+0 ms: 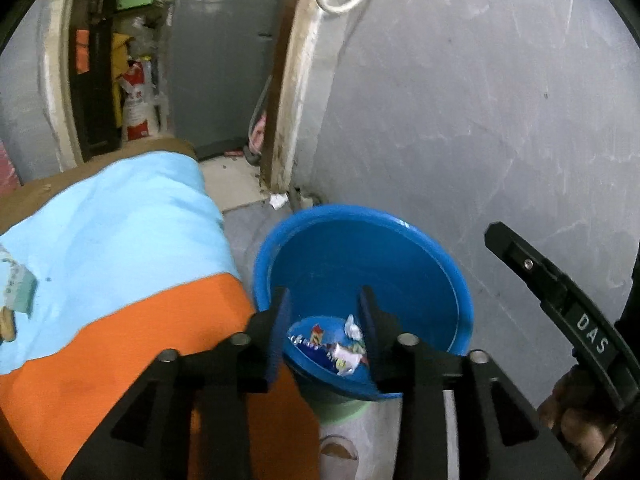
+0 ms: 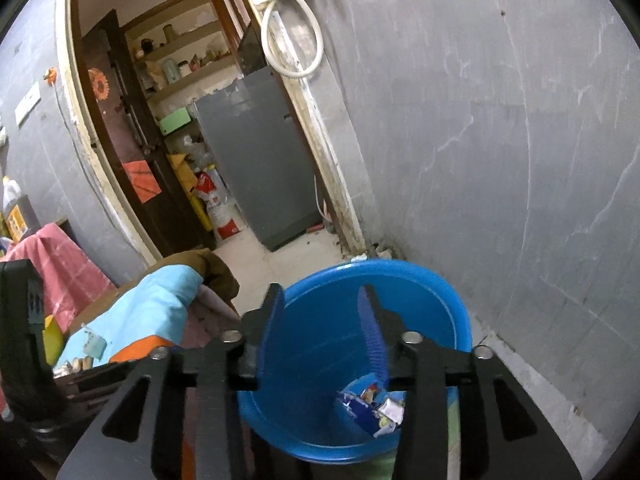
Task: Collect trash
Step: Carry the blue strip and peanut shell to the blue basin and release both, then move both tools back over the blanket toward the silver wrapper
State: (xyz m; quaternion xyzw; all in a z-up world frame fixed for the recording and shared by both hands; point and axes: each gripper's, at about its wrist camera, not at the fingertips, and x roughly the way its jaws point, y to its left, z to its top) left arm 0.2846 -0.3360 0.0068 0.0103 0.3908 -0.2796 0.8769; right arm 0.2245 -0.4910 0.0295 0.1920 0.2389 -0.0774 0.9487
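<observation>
While both grippers hang over the blue tub (image 1: 362, 240), their jaws stand parted with nothing between the pads. The left gripper (image 1: 326, 332) points down into the tub, and the trash (image 1: 340, 344) lies straight below its tips on the tub's floor: a small heap of wrappers, some white and crumpled, some printed in blue and red. The right gripper (image 2: 320, 332) looks into the same tub (image 2: 400, 280) from just beside the left one, and the trash (image 2: 374, 404) sits below and slightly to the right of its tips.

Off to the left of both tools lies a cloth (image 1: 120, 240) in light blue and orange, and a few small items (image 2: 80, 360) rest on it; they are too blurred to name, so whether they count as trash I cannot tell.

Judging by their look, the wrappers are very light, thin and crinkly, likely slick on the printed side. They will crush rather than resist, and may flutter or cling to a pad on release. A pinch across a crumpled fold or a bunched edge should hold better than on a flat face.
</observation>
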